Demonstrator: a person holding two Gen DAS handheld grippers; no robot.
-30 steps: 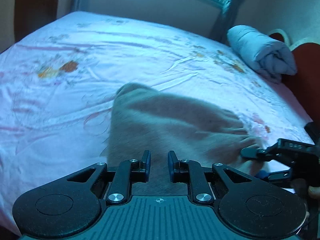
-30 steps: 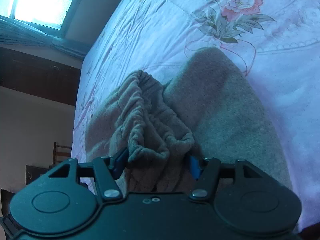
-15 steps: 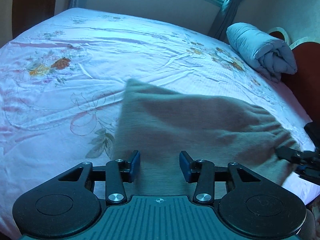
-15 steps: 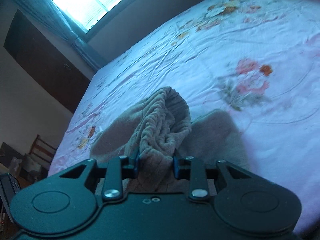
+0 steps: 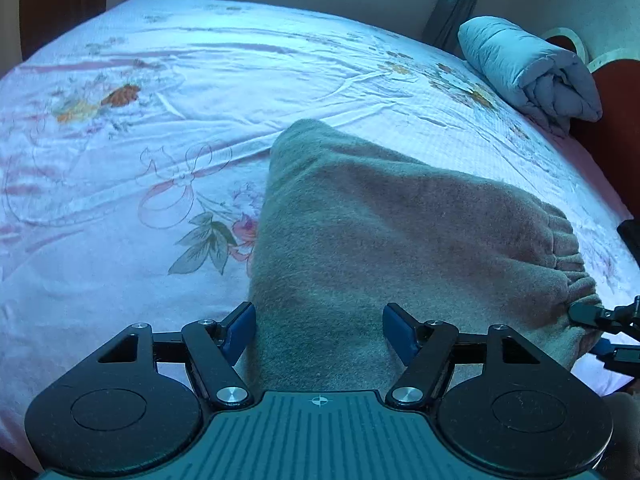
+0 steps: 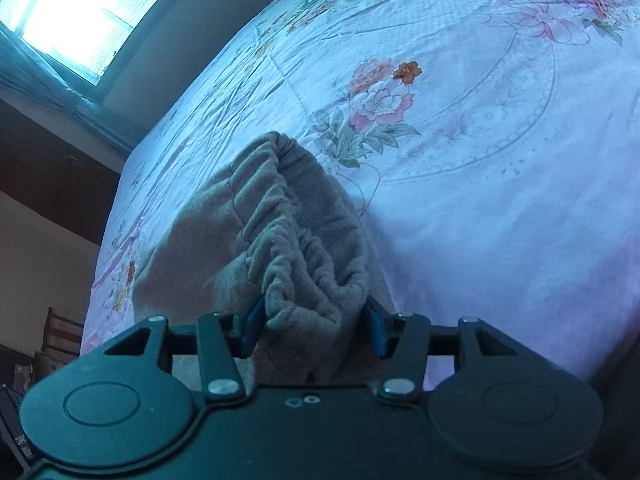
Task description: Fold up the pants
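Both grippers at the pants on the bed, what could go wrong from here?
1. The left gripper is opening over the pants with its pads clear of the cloth; the fold may slump or spring back.
2. The right gripper is opening with the bunched waistband between its pads; it may snag when pulled away.
3. Dragging could wrinkle the bedsheet.
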